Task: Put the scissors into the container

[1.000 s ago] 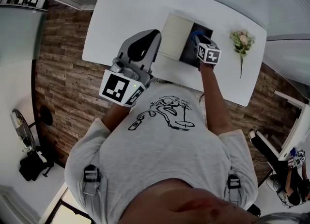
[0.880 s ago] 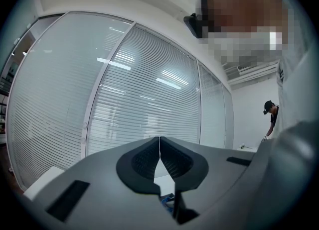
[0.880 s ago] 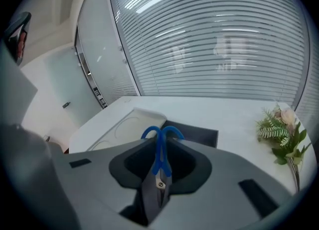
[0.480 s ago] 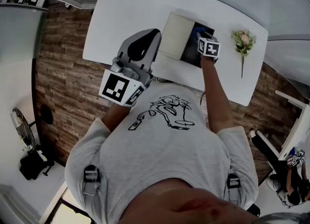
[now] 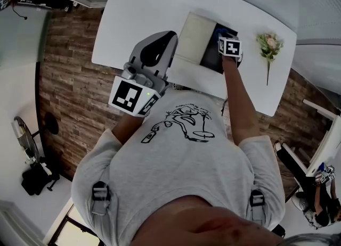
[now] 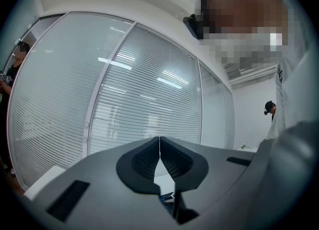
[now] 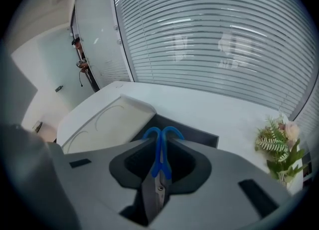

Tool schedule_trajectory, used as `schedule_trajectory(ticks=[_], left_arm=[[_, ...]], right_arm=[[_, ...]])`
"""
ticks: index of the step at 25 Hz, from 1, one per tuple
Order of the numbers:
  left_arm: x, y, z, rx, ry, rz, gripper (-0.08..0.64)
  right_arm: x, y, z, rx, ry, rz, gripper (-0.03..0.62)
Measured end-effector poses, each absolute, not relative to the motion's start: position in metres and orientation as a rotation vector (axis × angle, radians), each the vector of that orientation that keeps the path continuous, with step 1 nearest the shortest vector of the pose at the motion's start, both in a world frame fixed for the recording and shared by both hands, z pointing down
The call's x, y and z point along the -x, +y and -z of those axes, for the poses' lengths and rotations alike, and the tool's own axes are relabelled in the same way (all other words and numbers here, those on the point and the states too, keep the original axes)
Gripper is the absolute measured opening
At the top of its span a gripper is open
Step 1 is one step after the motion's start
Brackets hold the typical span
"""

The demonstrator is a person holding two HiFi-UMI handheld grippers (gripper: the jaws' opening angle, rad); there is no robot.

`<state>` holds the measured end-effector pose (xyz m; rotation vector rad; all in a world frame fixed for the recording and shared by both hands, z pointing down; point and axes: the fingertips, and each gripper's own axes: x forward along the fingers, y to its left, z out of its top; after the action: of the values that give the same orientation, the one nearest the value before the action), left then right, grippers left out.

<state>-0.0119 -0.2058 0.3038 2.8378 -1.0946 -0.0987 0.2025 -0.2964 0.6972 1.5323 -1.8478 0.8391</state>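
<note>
1. Table (image 5: pixel 138 16): white, rounded corners, on a wood-plank floor.
2. Container (image 5: pixel 212 54): a dark open tray on the table, with a pale lid (image 5: pixel 193 40) lying touching it at its 9 o'clock.
3. Scissors (image 7: pixel 157 167): blue handles and grey blades. The loops point away from the camera and the blades run back between the jaws. They are held in the air over the dark tray, not lying in it.
4. Right gripper (image 7: pixel 160 147): jaws clamped on the scissors at the handle shanks, positioned above the container.
5. Left gripper (image 6: pixel 159 147): jaws pressed together with nothing between them. It is raised near the person's chest, at 8 o'clock from the container.
6. Flower (image 5: pixel 268 45): a pale sprig with green leaves, lying on the table at 3 o'clock from the container, apart from it.
</note>
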Motion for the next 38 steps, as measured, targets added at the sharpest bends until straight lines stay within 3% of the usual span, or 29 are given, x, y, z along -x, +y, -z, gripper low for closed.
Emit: schedule_trajectory(ticks=[38], left_arm=[[0.023, -0.205, -0.308, -2.82, -1.12, 0.108, 0.021]], right_arm=[[-0.166, -0.302, -0.746, -0.956, -1.707, -0.684, 0.084]])
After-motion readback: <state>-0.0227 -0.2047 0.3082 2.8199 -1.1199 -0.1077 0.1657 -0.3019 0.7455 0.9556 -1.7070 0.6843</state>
